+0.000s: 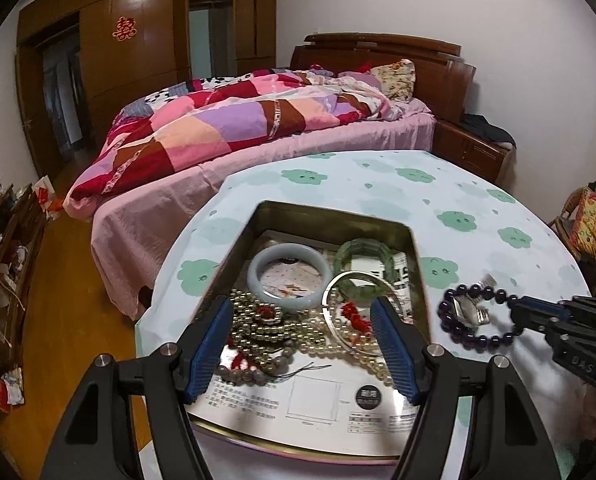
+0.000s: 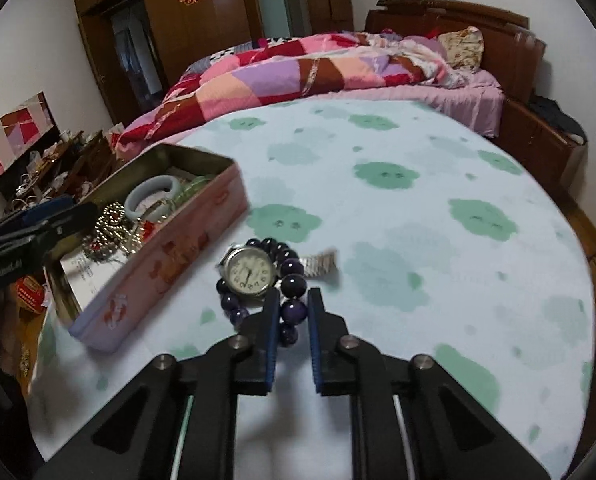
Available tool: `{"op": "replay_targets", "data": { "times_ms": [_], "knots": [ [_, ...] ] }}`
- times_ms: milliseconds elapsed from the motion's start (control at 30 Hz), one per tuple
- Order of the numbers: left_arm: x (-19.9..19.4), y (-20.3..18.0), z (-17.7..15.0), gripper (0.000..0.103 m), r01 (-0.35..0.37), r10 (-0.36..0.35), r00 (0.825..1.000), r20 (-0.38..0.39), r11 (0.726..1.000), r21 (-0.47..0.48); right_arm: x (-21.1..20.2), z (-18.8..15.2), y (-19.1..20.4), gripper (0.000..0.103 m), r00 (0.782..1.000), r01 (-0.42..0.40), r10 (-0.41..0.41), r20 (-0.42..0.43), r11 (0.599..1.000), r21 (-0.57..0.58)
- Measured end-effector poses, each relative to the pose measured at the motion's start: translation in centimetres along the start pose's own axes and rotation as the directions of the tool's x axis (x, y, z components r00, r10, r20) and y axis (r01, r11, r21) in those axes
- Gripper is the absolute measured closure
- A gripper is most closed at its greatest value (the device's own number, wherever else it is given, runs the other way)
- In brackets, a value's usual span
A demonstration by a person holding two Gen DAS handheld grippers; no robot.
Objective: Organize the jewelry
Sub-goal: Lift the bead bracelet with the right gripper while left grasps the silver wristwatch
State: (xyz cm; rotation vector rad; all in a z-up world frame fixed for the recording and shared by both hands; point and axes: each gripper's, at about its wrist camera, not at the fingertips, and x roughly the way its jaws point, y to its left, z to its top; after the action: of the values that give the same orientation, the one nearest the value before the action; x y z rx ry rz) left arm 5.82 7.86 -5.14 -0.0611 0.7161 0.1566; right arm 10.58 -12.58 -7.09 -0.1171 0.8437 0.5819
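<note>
An open metal tin (image 1: 414, 256) (image 2: 202, 220) sits on the round table and holds a pale bangle (image 1: 288, 278), a green bangle (image 1: 364, 254), a thin metal ring (image 1: 330, 316) and several bead strands (image 1: 266, 332). My left gripper (image 1: 302, 320) is open and empty above the tin. My right gripper (image 2: 293, 308) (image 1: 516, 312) is shut on a dark purple bead bracelet (image 2: 288, 268) (image 1: 474, 340), held just right of the tin. A silver wristwatch (image 2: 250, 272) (image 1: 468, 312) lies on the cloth inside the bracelet's loop.
The table carries a white cloth with green cloud prints (image 2: 418, 208). A bed with a patchwork quilt (image 1: 234, 120) stands behind it. A wardrobe (image 1: 138, 40) lines the far wall, a cluttered shelf (image 1: 6, 248) the left, a wicker chair (image 1: 590, 220) the right.
</note>
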Motion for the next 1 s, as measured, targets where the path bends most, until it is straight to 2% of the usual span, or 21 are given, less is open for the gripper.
{"op": "replay_targets", "data": {
  "times_ms": [67, 200, 467, 567, 700, 1000],
  "knots": [
    [-0.2, -0.8, 0.1, 0.032, 0.014, -0.014, 1.000, 0.000, 1.000, 0.026, -0.4, -0.7, -0.9, 0.088, 1.000, 0.019, -0.019, -0.012, 1.000, 0.012],
    [-0.4, -2.6, 0.2, 0.032, 0.033, -0.033, 0.999, 0.004, 0.997, 0.073, -1.3, -1.5, -1.9, 0.088, 1.000, -0.026, 0.026, -0.004, 0.999, 0.044],
    [-0.5, -5.1, 0.3, 0.032, 0.040, -0.040, 0.999, -0.003, 0.991, 0.130, -0.9, -1.3, 2.3, 0.088, 0.985, -0.170, 0.172, 0.021, 0.982, -0.087],
    [-0.3, -5.3, 0.4, 0.032, 0.045, -0.045, 0.999, -0.008, 0.990, 0.133, -1.0, -1.8, 1.8, 0.088, 0.979, -0.201, 0.203, 0.017, 0.977, -0.074],
    [-0.1, -6.3, 0.5, 0.032, 0.063, -0.061, 0.998, -0.013, 0.987, 0.149, -2.0, -2.9, -0.4, 0.088, 0.984, -0.176, 0.177, 0.029, 0.984, -0.023],
    [0.9, -9.8, 0.0, 0.032, 0.116, -0.107, 0.993, -0.052, 0.972, 0.205, -3.6, -4.1, -6.5, 0.088, 0.999, -0.025, 0.020, 0.044, 0.992, 0.120]
  ]
}}
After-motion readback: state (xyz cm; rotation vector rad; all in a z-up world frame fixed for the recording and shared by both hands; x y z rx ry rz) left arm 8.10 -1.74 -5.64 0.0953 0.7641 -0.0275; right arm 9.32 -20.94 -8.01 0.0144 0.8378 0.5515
